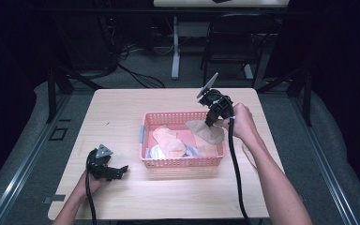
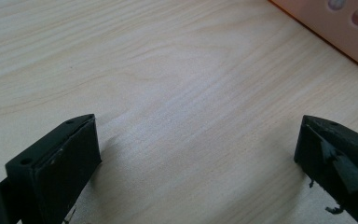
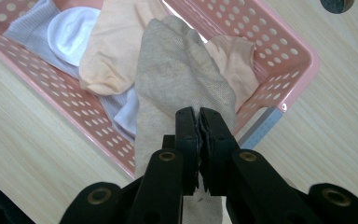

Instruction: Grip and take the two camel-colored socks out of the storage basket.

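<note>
While right claw (image 3: 198, 116) pinches one beige sock (image 3: 177, 79) | one basket (image 3: 303, 56) | left claw (image 2: 196, 154) empty

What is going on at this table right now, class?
A person at a wooden table holds a gripper in each hand. The right gripper is shut on a beige sock, held at the right end of a pink basket that contains more socks, peach and white ones among them. Whether the sock is going in or coming out cannot be told. The left gripper rests open on the table to the left of the basket, holding nothing.
</note>
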Available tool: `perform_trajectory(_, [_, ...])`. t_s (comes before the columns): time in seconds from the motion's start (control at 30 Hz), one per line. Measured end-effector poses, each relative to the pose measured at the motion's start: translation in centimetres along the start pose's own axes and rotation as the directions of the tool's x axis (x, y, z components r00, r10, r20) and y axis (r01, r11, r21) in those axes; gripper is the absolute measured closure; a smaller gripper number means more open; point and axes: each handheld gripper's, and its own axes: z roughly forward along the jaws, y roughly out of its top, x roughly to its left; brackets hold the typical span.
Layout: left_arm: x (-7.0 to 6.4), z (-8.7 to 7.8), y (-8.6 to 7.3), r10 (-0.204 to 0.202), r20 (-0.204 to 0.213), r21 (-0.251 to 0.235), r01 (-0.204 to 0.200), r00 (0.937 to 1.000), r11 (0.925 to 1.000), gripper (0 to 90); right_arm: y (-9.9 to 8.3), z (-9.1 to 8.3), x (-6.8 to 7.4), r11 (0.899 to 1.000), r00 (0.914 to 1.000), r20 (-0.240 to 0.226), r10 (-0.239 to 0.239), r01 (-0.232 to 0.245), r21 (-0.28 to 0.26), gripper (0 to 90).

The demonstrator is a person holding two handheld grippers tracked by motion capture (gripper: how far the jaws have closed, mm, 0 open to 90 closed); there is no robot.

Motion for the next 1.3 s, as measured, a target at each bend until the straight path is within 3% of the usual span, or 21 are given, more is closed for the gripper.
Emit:
perform_trajectory(0.43, [0.0, 0.0, 0.0, 0.0, 0.0, 0.0, 0.0, 1.0, 1.0, 0.0, -2.4, -2.2, -1.5, 0.999, 0.9987, 0.037, 0.036, -0.035, -0.028, 86.2])
perform_trajectory(0.83, [0.0, 0.0, 0.0, 0.0, 0.0, 0.0, 0.0, 1.0, 1.0, 0.0, -7.0, -4.3, -4.6, 0.992, 0.9889, 0.086, 0.121, -0.117, -0.044, 86.2])
perform_trajectory(0.97, [0.0, 0.0, 0.0, 0.0, 0.0, 0.0, 0.0, 1.0, 1.0, 0.0, -9.4, -4.3, -6.4, 0.986, 0.9804, 0.102, 0.168, -0.166, -0.033, 86.1])
perform_trajectory(1.3, [0.0, 0.0, 0.0, -0.001, -0.001, 0.0, 0.001, 1.0, 1.0, 0.0, -12.9, -2.5, -9.4, 0.965, 0.9564, 0.133, 0.26, -0.261, -0.008, 86.1])
